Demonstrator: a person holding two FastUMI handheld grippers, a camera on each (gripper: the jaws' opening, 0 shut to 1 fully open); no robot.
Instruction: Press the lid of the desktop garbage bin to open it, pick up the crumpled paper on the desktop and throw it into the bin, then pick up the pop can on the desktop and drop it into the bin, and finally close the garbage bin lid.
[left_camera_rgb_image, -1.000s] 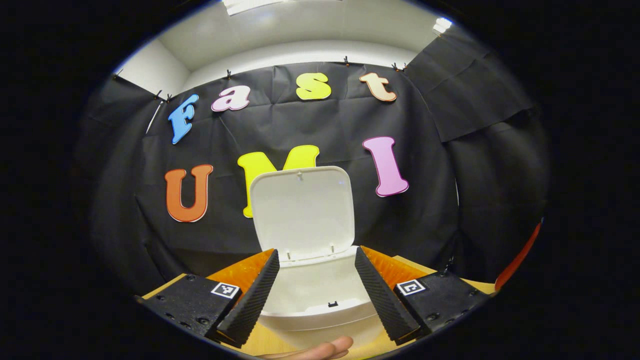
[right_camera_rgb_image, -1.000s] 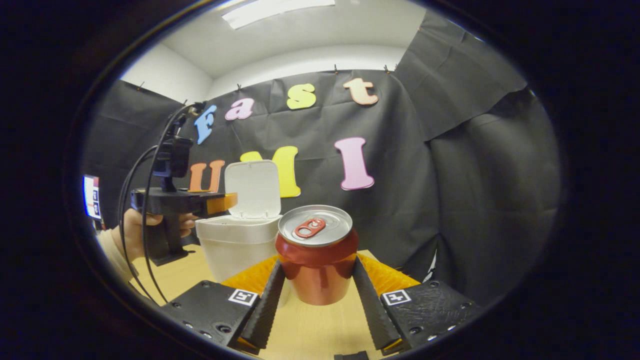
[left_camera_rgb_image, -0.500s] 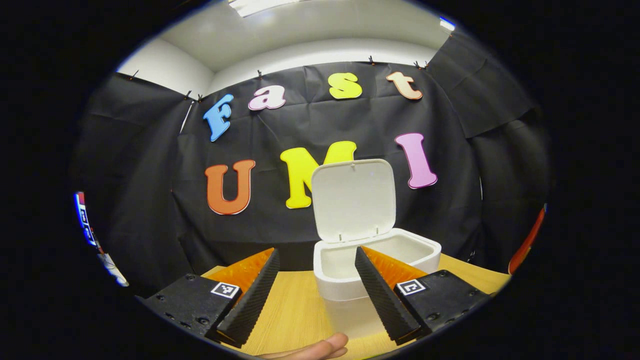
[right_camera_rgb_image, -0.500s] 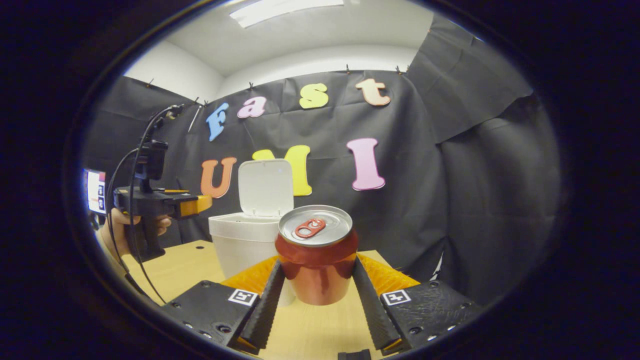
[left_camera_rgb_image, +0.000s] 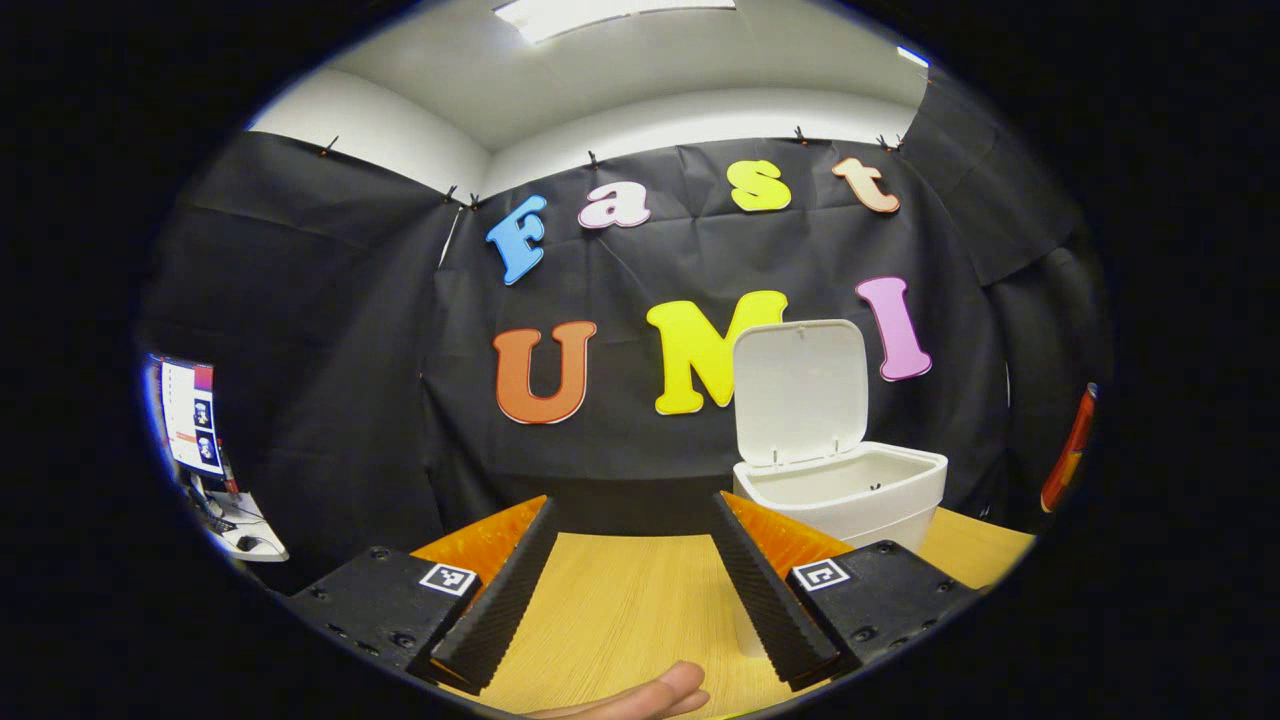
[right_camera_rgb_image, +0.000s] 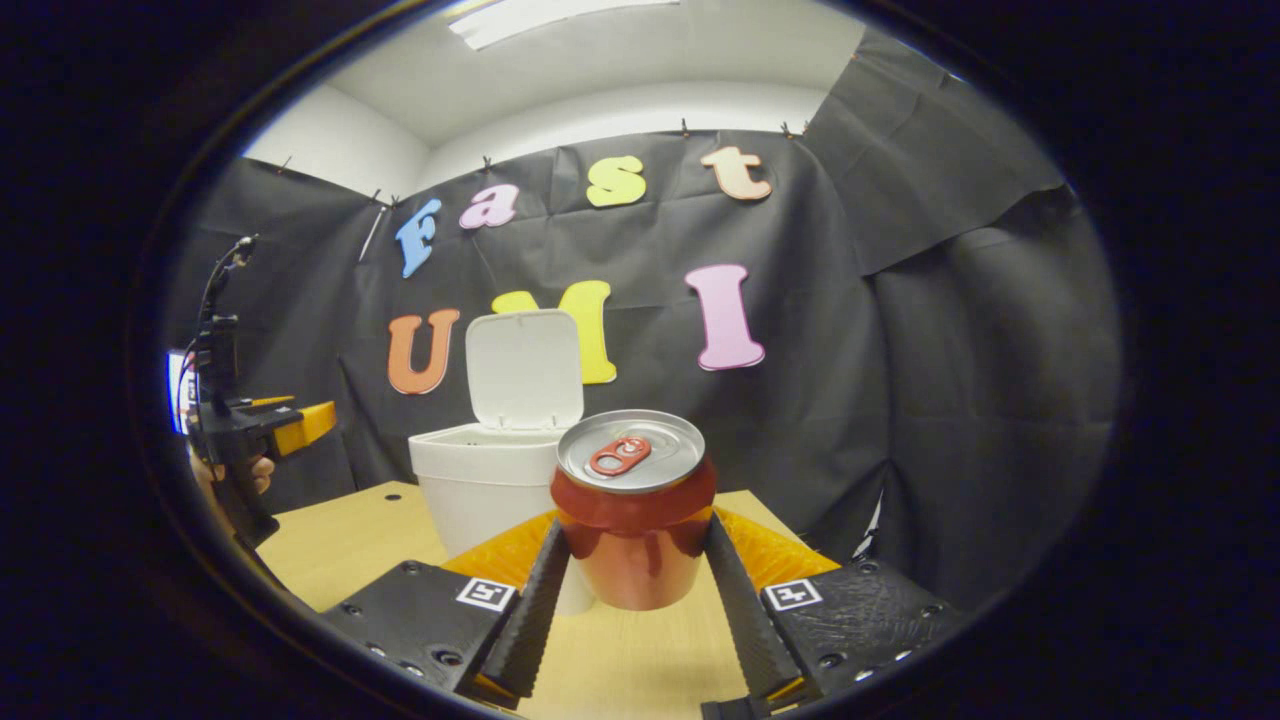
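Right claw (right_camera_rgb_image: 630, 600): clamped on the upright can (right_camera_rgb_image: 633, 510), lifted clear of the desk (right_camera_rgb_image: 340, 540) for carrying. Left claw (left_camera_rgb_image: 625, 590): fingers apart, empty, off left of the bin (left_camera_rgb_image: 850, 490). Bin: farther back on the desk, lid (right_camera_rgb_image: 525, 368) upright, mouth ready for the can.

A small white plastic desktop garbage bin (right_camera_rgb_image: 487, 485) is standing upright on the light wooden desktop (right_camera_rgb_image: 350, 540) toward its far edge, its flat rounded-rectangle lid (right_camera_rgb_image: 525, 368) standing open, hinged upright at the bin's back rim. A red metal pop can (right_camera_rgb_image: 633, 520) with a silver top and red pull tab is sitting upright in front of the bin, nearer the desktop's front edge.
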